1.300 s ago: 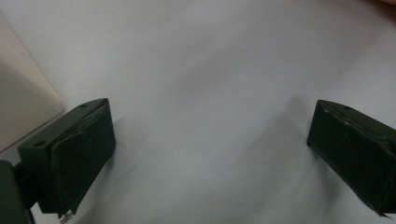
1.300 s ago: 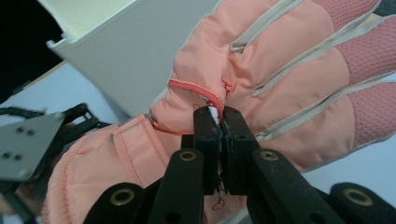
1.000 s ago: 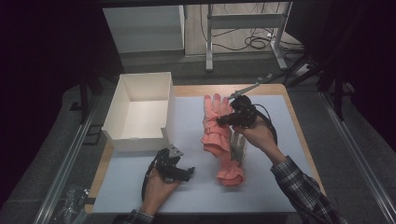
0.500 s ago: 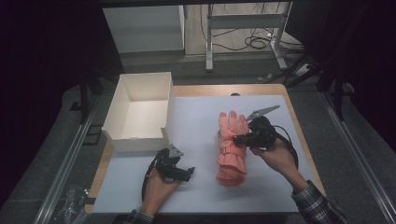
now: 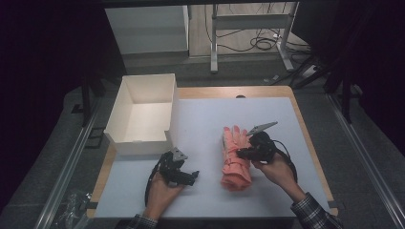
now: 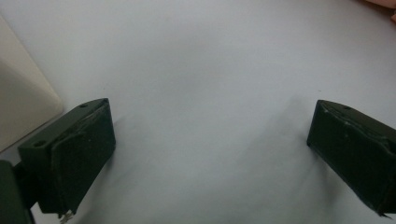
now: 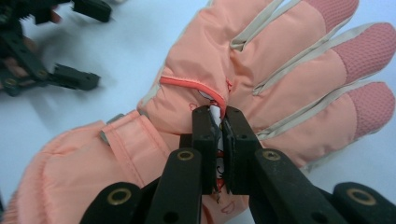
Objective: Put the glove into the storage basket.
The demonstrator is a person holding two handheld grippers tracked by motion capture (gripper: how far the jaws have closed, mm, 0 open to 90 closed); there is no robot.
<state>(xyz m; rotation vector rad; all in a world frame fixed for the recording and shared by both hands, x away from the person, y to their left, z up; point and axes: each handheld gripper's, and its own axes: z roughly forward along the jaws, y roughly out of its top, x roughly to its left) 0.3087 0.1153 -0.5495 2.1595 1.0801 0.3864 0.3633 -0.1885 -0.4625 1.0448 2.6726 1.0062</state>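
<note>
The right gripper pinches the back of a pink glove lying on the table. The left gripper rests well apart, jaws wide, a box probably just beyond it.

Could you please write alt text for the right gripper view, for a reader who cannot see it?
The right gripper has its two black jaws pinched shut on a fold of a salmon-pink padded fabric glove lying on a pale table surface. The left gripper, jaws apart, sits at upper left.
</note>
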